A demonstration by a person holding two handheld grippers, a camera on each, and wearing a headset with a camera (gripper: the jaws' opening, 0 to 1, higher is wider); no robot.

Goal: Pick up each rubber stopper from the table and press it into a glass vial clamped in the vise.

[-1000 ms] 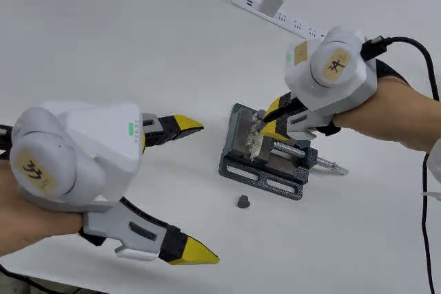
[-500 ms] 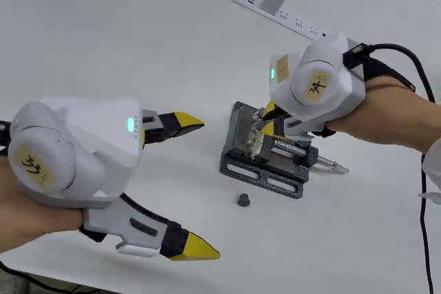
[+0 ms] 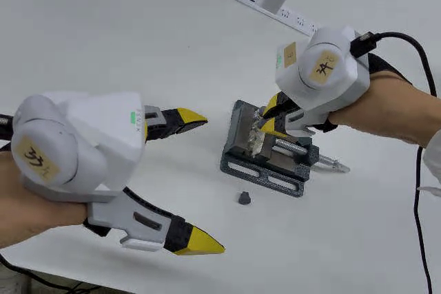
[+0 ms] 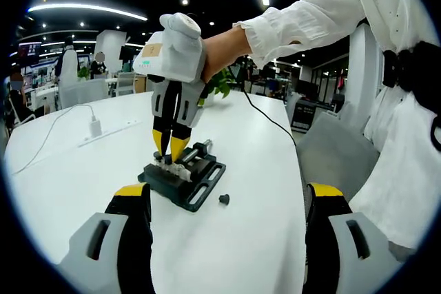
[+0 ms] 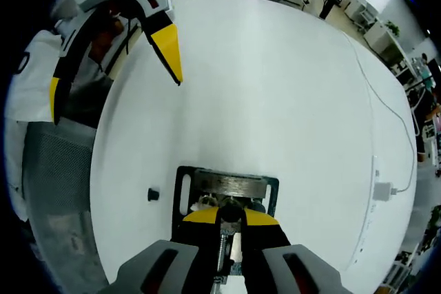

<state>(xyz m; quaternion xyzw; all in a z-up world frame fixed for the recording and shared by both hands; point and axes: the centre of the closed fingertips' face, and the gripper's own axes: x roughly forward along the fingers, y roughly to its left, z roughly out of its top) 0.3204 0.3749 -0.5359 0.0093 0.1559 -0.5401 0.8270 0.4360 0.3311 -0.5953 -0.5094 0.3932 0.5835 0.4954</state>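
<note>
Over the vise (image 3: 265,163), the right tool (image 3: 264,120) points down, its tips pinching a dark stopper (image 5: 231,206) right on top of the glass vial (image 3: 253,141) that stands in the vise. The left tool (image 3: 210,184) hangs spread wide, well apart. A spare stopper (image 3: 244,199) lies near the vise on the white counter (image 3: 138,32).

Head view: from above, angled down at the worktop (image 3: 138,46), with the vise (image 3: 265,153) mid-frame. Left gripper view: low over the worktop, well back, facing the vise almost level. Right gripper view: close above the vise, facing steeply down. All three share the vise and the loose stopper (image 3: 244,198).
</note>
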